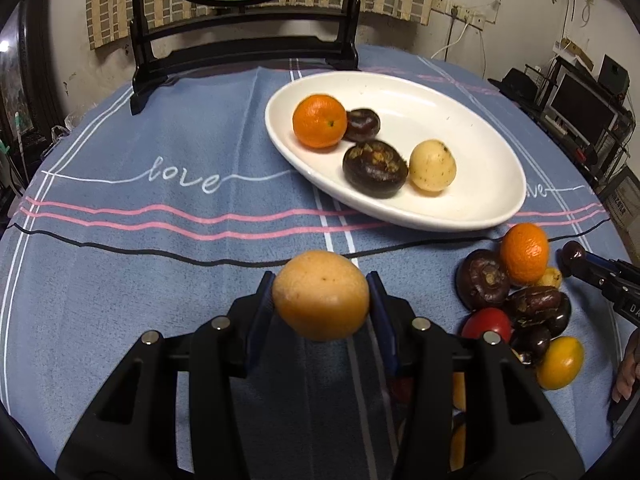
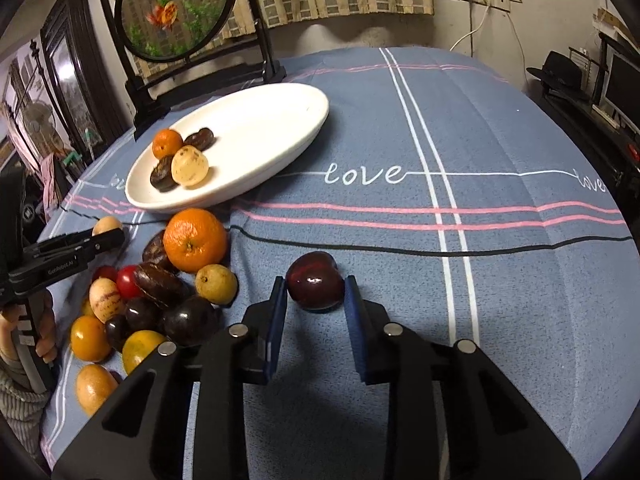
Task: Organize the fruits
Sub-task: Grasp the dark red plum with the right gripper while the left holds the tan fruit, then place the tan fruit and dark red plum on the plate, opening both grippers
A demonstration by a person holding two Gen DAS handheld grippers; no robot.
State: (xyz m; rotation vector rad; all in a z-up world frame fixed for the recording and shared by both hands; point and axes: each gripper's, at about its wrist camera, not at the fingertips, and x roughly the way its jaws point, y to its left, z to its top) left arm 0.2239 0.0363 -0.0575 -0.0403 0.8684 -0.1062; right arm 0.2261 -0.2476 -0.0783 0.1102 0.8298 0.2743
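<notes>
Both grippers loaded: left gripper (image 1: 321, 295) clamped a pale orange fruit (image 1: 321, 295), right gripper (image 2: 316, 286) pinched a dark plum (image 2: 316, 286).
Best carried gently to the white plate's (image 1: 472, 128) bare side.

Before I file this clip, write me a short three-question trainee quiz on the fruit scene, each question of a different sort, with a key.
1. True or false: the white plate holds five fruits.
2. Which fruit sits between the right gripper jaws? A) an orange B) a dark red plum C) a red tomato
3. Fill in: the left gripper is closed on a pale ____ round fruit.

Key:
1. False; it holds four: one orange, two dark brown fruits, one pale yellow fruit.
2. B
3. orange
</notes>
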